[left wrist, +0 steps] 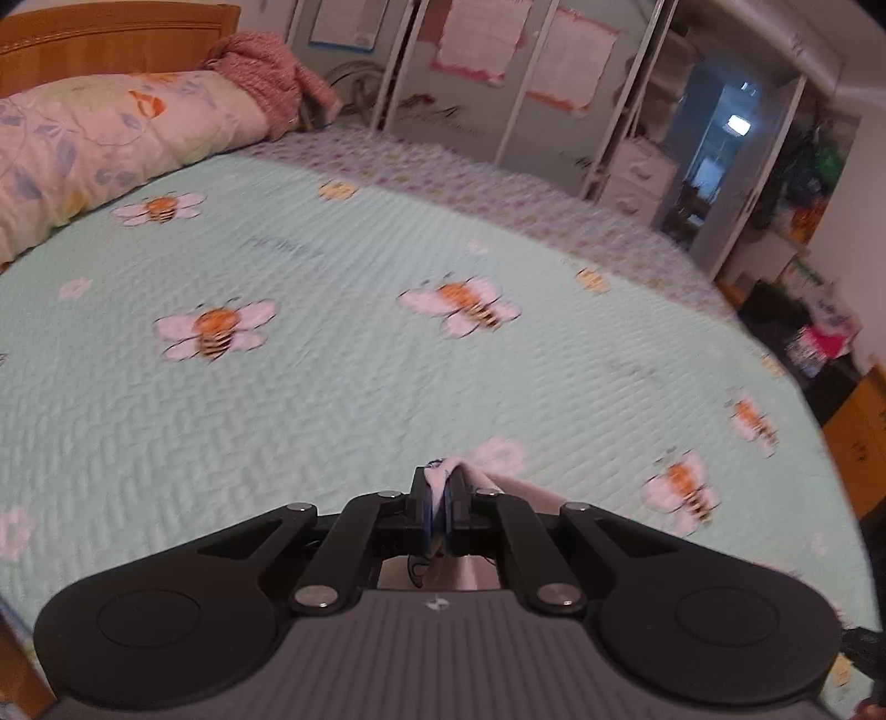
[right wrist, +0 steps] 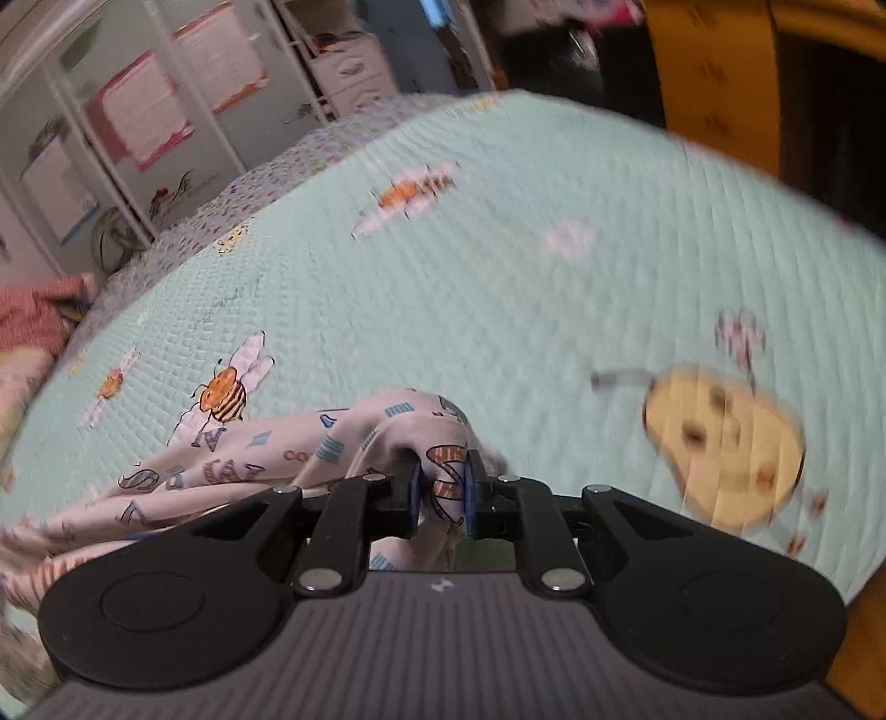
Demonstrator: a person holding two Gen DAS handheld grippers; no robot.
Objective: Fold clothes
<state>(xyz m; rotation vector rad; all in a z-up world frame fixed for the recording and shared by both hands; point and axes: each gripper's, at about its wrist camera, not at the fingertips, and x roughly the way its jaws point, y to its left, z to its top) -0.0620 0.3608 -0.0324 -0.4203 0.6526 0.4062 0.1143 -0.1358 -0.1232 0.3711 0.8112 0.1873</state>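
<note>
The garment (right wrist: 288,465) is a pale pinkish-white piece of clothing printed all over with small motifs: blue outlined letters, little blue striped blocks and orange-brown round shapes with dark outlines. In the right wrist view it lies bunched and creased, trailing off to the left of the tool over the mint-green quilted bedspread (right wrist: 498,288), which carries a pattern of orange bees with white wings and a large yellow pear-like shape (both views are smeared by motion, so finer print cannot be read).

The right gripper (right wrist: 443,490) has its jaws drawn narrow around a gathered fold of the garment; the printed cloth fills the gap between the blue-edged pads and bulges above them.

The left gripper (left wrist: 440,498) is likewise pinched nearly closed on a thin edge of the same pale cloth (left wrist: 448,468), of which only a small tuft shows above the pads, with a strip running off to the right behind the linkage. Which part of the garment this edge is, I cannot tell.

At the far left of the bed lies a floral pillow (left wrist: 83,138) with a pink knitted item (left wrist: 266,77) at its end, before a wooden headboard (left wrist: 111,39).
</note>
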